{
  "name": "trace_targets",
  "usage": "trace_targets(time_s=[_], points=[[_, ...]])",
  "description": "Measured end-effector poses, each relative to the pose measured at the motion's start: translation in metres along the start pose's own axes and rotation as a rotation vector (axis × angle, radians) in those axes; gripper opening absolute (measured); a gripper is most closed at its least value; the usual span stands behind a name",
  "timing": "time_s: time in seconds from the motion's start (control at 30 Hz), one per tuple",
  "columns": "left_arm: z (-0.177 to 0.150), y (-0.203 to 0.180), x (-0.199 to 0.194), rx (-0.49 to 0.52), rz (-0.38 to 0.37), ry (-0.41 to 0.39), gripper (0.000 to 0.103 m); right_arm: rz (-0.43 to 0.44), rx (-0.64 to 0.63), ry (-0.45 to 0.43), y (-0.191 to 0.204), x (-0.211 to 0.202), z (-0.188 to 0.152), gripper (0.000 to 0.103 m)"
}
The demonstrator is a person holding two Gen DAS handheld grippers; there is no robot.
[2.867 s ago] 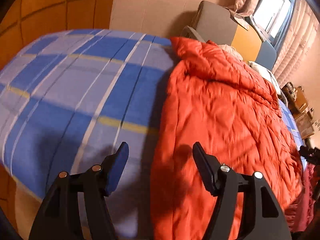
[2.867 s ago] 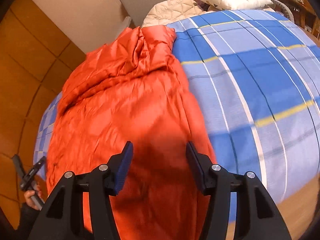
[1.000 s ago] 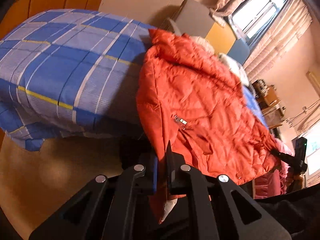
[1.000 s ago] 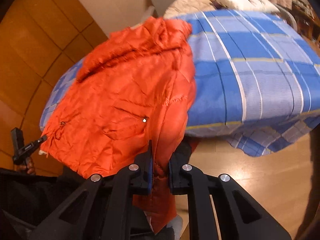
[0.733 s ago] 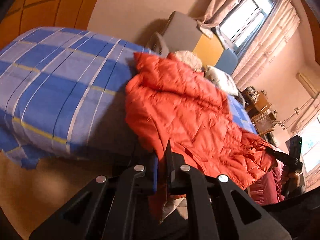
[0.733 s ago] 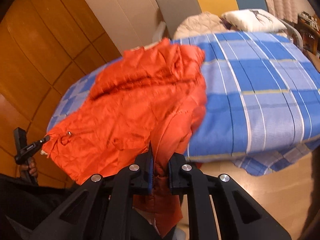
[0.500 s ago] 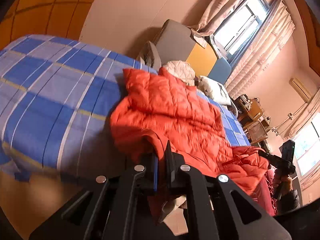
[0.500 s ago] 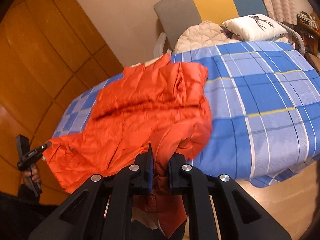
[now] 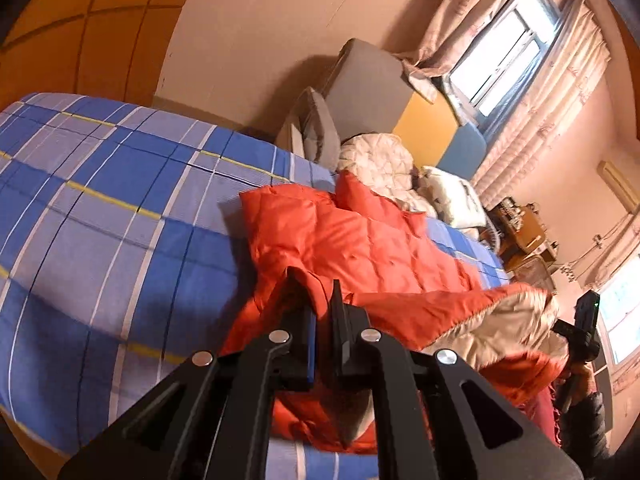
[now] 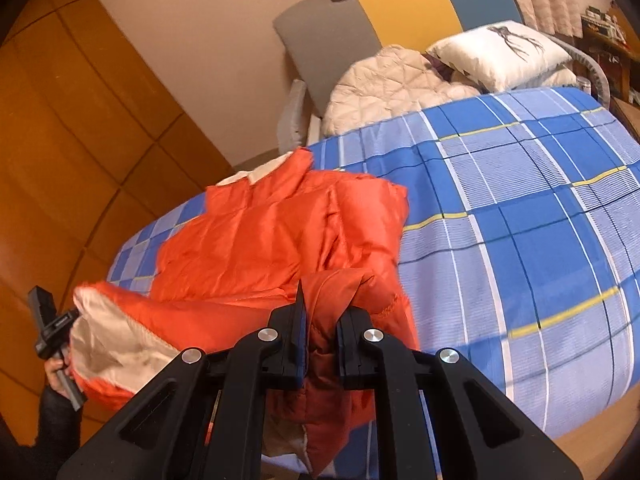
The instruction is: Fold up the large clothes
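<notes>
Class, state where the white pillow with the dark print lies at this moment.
In the right wrist view the white pillow lies top right at the bed's head, beside the cream quilted jacket, below the headboard.

The left gripper [image 9: 323, 312], at lower centre of the frame, is clamped on an orange fold of the jacket [image 9: 360, 248]. The jacket lies across the plaid bed [image 9: 100, 216], its cream lining [image 9: 492, 332] turned up at right. At the right edge the right gripper [image 9: 580, 332] holds the jacket's other end; its jaws are unclear.
</notes>
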State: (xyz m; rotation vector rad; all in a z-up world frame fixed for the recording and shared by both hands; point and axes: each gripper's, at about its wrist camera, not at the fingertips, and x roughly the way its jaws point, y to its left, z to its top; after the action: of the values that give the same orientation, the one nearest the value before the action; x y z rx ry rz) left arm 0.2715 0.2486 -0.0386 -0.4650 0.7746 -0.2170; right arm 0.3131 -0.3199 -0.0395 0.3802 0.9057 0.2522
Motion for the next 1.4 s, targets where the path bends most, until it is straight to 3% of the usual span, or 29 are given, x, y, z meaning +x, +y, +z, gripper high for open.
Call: trace_targets(time_s=[0.3, 0.4, 0.5, 0.63, 0.7, 0.73, 0.77, 1.03, 1.17, 1.3, 1.4], points=[[0.025, 0.018, 0.067, -0.065, 0.081, 0.076, 0.006, -0.029, 0.084, 0.077, -0.019, 0.058, 0.029, 0.011], [0.028, 0.019, 0.079, -0.074, 0.103, 0.098, 0.009, 0.001, 0.134, 0.074, -0.026, 0.063, 0.032, 0.018], [0.03, 0.019, 0.081, -0.085, 0.094, 0.104, 0.014, 0.046, 0.18, 0.064, -0.029, 0.063, 0.036, 0.036], [0.033, 0.019, 0.077, -0.078, 0.093, 0.098, 0.024, 0.096, 0.229, 0.008, -0.03, 0.052, 0.043, 0.068], [0.033, 0.019, 0.071, -0.083, 0.086, 0.083, 0.04, 0.105, 0.237, -0.028, -0.029, 0.044, 0.048, 0.076], [0.034, 0.019, 0.065, -0.085, 0.095, 0.059, 0.056, 0.113, 0.241, -0.04, -0.029, 0.041, 0.051, 0.078], [0.036, 0.02, 0.058, -0.09, 0.099, 0.027, 0.068, 0.122, 0.246, -0.053, -0.029, 0.037, 0.053, 0.079], [0.029, 0.037, 0.017, -0.086, 0.087, -0.042, 0.079, 0.11, 0.212, -0.104, -0.036, 0.004, 0.034, 0.08], [-0.003, 0.052, 0.007, -0.06, 0.062, -0.011, 0.084, 0.058, 0.174, -0.045, -0.047, 0.007, 0.003, 0.08], [-0.034, 0.063, 0.025, -0.054, 0.039, 0.068, 0.084, 0.029, 0.16, 0.048, -0.053, 0.032, -0.027, 0.08], [-0.042, 0.063, 0.038, -0.068, 0.018, 0.078, 0.084, 0.04, 0.174, 0.048, -0.054, 0.043, -0.034, 0.08]])
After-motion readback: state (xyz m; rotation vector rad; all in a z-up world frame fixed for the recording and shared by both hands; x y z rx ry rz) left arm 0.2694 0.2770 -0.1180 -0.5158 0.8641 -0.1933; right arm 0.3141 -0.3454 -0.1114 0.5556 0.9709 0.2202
